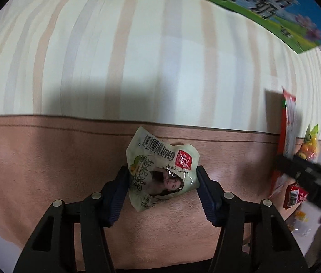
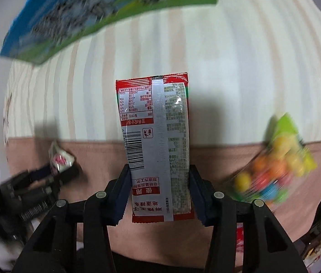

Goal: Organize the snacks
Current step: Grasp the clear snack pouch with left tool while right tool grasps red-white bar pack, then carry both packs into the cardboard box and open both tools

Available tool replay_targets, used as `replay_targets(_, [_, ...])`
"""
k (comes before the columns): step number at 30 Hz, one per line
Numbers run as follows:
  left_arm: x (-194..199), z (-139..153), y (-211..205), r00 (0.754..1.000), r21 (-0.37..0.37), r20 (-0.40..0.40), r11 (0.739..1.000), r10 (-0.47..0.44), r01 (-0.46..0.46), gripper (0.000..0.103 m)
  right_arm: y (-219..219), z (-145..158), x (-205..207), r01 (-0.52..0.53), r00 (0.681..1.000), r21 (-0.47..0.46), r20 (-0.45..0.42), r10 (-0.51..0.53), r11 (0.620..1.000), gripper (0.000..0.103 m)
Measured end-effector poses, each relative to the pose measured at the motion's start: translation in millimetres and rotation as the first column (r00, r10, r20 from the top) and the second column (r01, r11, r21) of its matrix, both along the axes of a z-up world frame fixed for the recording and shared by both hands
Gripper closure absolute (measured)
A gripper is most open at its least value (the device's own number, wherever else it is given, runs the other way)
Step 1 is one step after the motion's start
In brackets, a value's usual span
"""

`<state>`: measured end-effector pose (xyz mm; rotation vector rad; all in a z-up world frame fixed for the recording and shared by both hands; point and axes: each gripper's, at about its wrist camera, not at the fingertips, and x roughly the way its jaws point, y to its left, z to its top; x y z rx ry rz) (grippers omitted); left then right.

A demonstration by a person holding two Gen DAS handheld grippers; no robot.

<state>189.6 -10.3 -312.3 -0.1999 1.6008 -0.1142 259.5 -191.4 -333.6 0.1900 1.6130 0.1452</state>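
Observation:
My left gripper [image 1: 163, 179] is shut on a crumpled pale green snack packet [image 1: 160, 170] with a barcode and a red logo, held above the pink cloth. My right gripper [image 2: 159, 191] is shut on a long red and silver snack packet [image 2: 157, 145], held upright with its back label facing me. In the left wrist view the right gripper [image 1: 306, 175] and its red packet [image 1: 286, 136] show at the right edge. In the right wrist view the left gripper [image 2: 53, 173] with its pale packet [image 2: 59, 157] shows at the left.
A blue and green milk carton box [image 1: 251, 6] stands at the back; it also shows in the right wrist view [image 2: 92, 11]. A clear bag of coloured candy balls [image 2: 274, 166] lies at the right. A small red packet [image 1: 294, 196] lies at the right. The striped cloth [image 1: 137, 56] covers the surface beyond the pink cloth [image 1: 46, 159].

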Motion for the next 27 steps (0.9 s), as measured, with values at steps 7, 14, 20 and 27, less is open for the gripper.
replay_targets(7, [3,-14,12,0.999,-0.058,-0.027,0.998,0.025,-0.027,0.042,14,-17,6,0.047,0.999,-0.011,-0.021,-0.047,0.999,0.041])
replay_targets(14, [-5,-5,14,0.999,-0.017,0.018,0.999,0.029,-0.029,0.052,31,-29,-3,0.055,0.998,-0.053,0.035,-0.053,0.997,0.054])
replay_targets(20, [-20,5,18,0.999,-0.025,0.033,0.999,0.026,-0.025,0.052,30,-14,-12,0.076,0.995,-0.002,0.063,-0.075,0.997,0.056])
replay_targets(27, [-23,43,10,0.996,-0.061,0.090,0.998,0.001,0.005,0.052,36,23,-14,0.088,0.987,0.080,0.126,-0.097,0.993,0.057])
